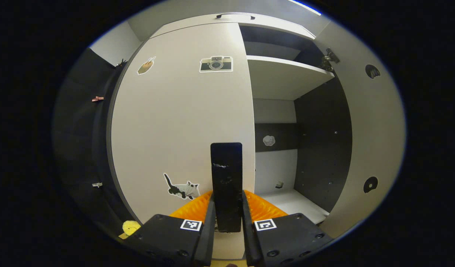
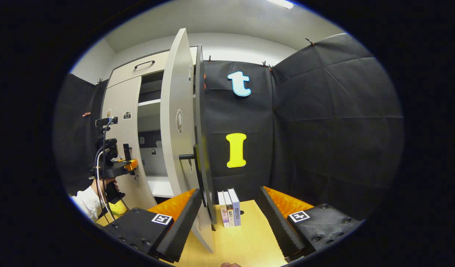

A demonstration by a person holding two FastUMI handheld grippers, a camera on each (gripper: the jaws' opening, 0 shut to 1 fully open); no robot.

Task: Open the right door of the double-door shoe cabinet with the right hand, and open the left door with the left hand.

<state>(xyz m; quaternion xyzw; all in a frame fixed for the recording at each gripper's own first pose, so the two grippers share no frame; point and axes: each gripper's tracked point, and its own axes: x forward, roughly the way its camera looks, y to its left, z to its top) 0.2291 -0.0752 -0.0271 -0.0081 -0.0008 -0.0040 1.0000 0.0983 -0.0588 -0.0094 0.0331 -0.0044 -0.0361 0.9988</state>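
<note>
My right tongs (image 2: pixel 227 218) gape empty beside the open right door (image 2: pixel 177 122); left tongs (image 1: pixel 227 218) clamp the left door's handle (image 1: pixel 226 185); I'd pull next.

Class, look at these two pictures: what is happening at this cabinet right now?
A person is opening a double-door shoe cabinet with a gripper in each hand. The right door already stands swung wide, showing the shelves inside. The right gripper hangs open by that door's edge, holding nothing. The left door is closed, and the left gripper is shut on its upright black handle, apparently ready to pull. Three books stand on the wooden table beside the cabinet.
</note>
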